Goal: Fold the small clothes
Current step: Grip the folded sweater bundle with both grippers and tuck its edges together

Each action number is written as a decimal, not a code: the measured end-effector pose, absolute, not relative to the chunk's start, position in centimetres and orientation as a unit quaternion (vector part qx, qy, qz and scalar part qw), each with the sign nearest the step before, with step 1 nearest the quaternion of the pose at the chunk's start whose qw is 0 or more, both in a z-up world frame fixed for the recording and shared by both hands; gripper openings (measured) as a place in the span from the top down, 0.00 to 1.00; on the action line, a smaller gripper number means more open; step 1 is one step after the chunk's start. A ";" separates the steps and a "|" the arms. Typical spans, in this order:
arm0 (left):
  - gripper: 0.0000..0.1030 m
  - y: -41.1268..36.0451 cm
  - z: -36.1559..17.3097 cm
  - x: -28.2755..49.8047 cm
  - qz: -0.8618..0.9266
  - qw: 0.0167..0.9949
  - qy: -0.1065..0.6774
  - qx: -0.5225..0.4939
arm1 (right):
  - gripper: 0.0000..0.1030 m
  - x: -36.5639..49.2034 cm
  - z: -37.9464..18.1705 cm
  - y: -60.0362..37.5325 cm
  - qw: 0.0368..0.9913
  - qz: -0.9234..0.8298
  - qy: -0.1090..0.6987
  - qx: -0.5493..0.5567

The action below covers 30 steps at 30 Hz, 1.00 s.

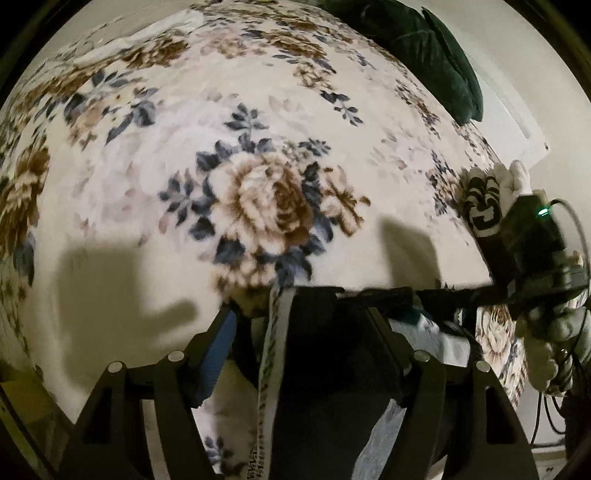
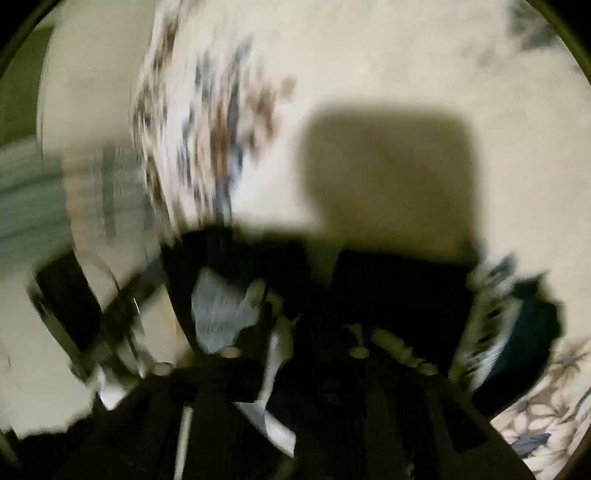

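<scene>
A dark small garment [image 1: 321, 350] with a pale patterned waistband [image 1: 273, 343] hangs in my left gripper [image 1: 301, 306], whose fingers are shut on its top edge above the floral blanket [image 1: 258, 192]. The cloth stretches rightward as a taut dark band [image 1: 443, 293] to the right gripper [image 1: 532, 258], held by a gloved hand. In the blurred right wrist view my right gripper [image 2: 317, 280] is closed on the same dark garment [image 2: 388, 280]; a grey-white part [image 2: 221, 310] shows between its fingers.
The cream blanket with brown and blue flowers covers the bed. A dark green cushion [image 1: 432, 51] lies at the far right edge. A white cloth [image 1: 147, 33] lies at the far left. A pale wall [image 1: 517, 110] is beyond the bed.
</scene>
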<state>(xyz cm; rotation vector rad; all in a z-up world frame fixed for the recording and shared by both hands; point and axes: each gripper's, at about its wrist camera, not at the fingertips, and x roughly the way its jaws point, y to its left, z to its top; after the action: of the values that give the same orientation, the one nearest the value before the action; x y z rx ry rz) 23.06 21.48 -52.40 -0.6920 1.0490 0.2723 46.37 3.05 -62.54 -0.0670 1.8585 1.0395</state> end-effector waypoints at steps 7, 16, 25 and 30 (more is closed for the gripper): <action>0.34 21.4 -52.3 23.5 0.119 0.803 0.492 -0.314 | 0.41 43.1 -56.4 0.4 0.567 0.484 0.660 -0.095; 0.34 21.5 -52.2 22.9 0.123 0.802 0.501 -0.299 | 0.74 35.9 -59.6 7.9 0.461 0.565 0.618 -0.292; 0.33 21.3 -52.6 23.1 0.111 0.802 0.499 -0.310 | 0.77 43.5 -64.1 5.2 0.384 0.477 0.788 -0.071; 0.33 20.9 -53.1 24.0 0.099 0.801 0.504 -0.307 | 0.57 45.7 -58.7 1.0 0.515 0.455 0.726 -0.033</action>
<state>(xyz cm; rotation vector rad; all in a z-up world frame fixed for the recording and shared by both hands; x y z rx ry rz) 24.02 20.92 -53.06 -0.6586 1.0808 0.2125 45.65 0.95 -58.73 -0.0804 1.7431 1.0931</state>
